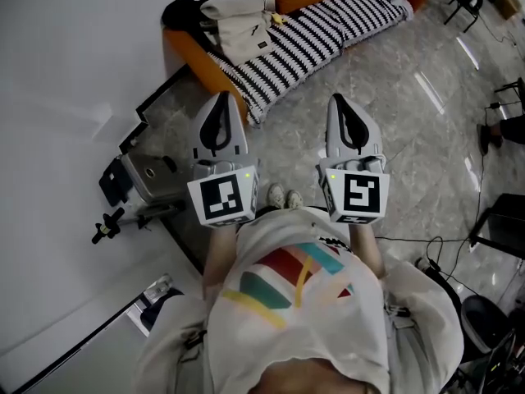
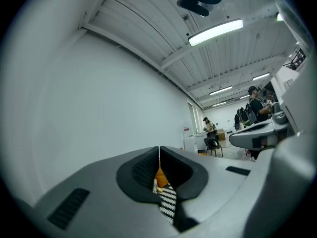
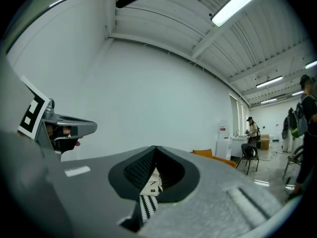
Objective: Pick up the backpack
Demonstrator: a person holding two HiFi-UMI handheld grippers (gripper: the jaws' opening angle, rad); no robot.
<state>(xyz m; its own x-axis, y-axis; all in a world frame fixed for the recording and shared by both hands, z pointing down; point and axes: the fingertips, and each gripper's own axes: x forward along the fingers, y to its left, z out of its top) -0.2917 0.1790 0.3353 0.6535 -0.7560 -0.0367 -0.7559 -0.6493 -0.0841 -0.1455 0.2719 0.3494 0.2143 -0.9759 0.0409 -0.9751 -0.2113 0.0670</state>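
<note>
1. Cream backpack (image 1: 238, 19) slumped on the striped throw (image 1: 328, 23) of the orange sofa (image 1: 184, 56), by the wall, well ahead of both tools.
2. Left tool (image 1: 221, 109) and right tool (image 1: 340, 113) held level, side by side, aimed at the sofa. Jaws pressed together, nothing between them. Probably an approach pose.
3. Backpack contents not visible, and whether zipped too small to tell.
4. Not yet reached. Jaws to open before any grip.

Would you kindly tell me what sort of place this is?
Probably a large lab or studio workspace rather than a home: strip lights on a panelled ceiling, cables across the stone-look floor, and an orange sofa with the backpack on it.
</note>
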